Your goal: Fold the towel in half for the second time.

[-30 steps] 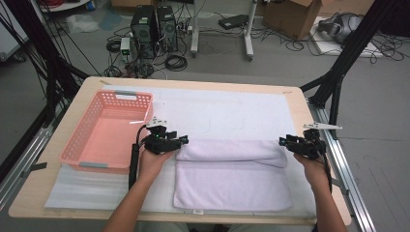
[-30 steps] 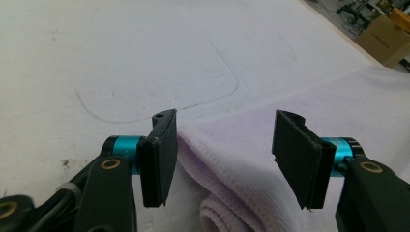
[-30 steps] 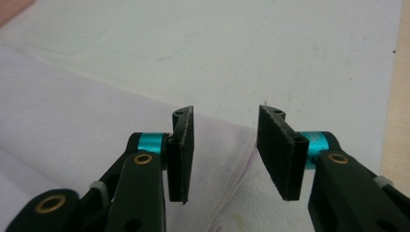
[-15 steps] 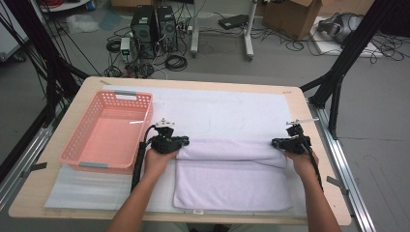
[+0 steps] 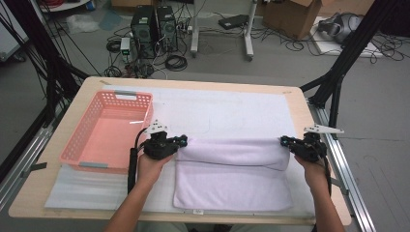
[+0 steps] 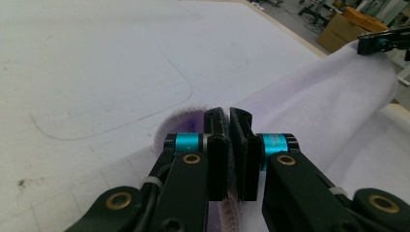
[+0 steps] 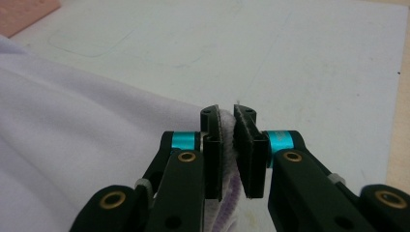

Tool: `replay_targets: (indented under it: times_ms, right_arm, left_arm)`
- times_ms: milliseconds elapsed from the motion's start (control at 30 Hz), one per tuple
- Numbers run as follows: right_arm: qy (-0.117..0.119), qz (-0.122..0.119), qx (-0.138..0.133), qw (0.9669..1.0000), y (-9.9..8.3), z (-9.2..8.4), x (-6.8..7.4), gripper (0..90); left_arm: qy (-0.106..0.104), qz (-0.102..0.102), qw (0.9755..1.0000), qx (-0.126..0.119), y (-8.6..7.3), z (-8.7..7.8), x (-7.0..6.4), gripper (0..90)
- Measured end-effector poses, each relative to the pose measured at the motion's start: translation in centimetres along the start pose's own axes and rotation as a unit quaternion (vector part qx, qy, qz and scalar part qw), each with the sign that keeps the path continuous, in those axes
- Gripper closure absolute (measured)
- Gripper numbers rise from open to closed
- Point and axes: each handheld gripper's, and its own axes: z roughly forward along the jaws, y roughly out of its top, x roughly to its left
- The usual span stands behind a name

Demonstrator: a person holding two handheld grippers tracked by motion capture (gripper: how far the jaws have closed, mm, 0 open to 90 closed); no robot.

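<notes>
Both grippers pinch the far corners of a lilac towel on the table.

Near edge: the towel (image 5: 232, 186) lies flat on the white mat (image 5: 227, 111), its far part lifted into a fold between the hands. Left gripper (image 5: 183, 141) has just clamped its jaws on the left corner, cloth edge seen between the pads; right gripper (image 5: 284, 141) likewise clamped on the right corner. Pink basket (image 5: 87, 145) sits left, just beside the left gripper. Beyond the table: computer towers (image 5: 153, 24), cardboard box (image 5: 290, 14).
</notes>
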Motion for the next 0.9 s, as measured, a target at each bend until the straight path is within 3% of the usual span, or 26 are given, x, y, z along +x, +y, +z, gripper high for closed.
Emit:
replay_targets:
  times_ms: [133,367,700,733,800,900]
  right_arm:
    - [0.008,0.003,-0.022,0.9997,-1.3,-1.8,0.8,82.1]
    - [0.017,-0.016,-0.041,0.9989,-3.6,-4.9,2.9,82.0]
    - [0.023,-0.025,-0.03,0.999,-7.2,-7.5,4.5,81.7]
    - [0.023,-0.026,-0.026,0.9991,-7.3,-7.6,4.5,81.6]
    - [0.027,-0.025,-0.014,0.9992,-7.7,-7.7,4.7,80.1]
    - [0.028,-0.02,-0.019,0.9993,-7.5,-7.8,4.7,67.2]
  left_arm:
    - [-0.009,-0.002,0.9999,-0.008,-1.1,-1.4,-1.1,85.4]
    - [-0.016,0.014,0.9997,-0.014,-3.1,-3.8,-3.4,84.9]
    - [-0.028,0.013,0.9994,0.011,-6.6,-6.1,-5.1,82.5]
    - [-0.028,0.009,0.9995,0.013,-6.7,-6.3,-5.1,80.3]
    - [-0.017,0.001,0.9998,0.011,-6.7,-6.4,-4.9,67.4]
    - [-0.009,-0.009,0.9999,0.006,-6.3,-6.4,-4.5,54.2]
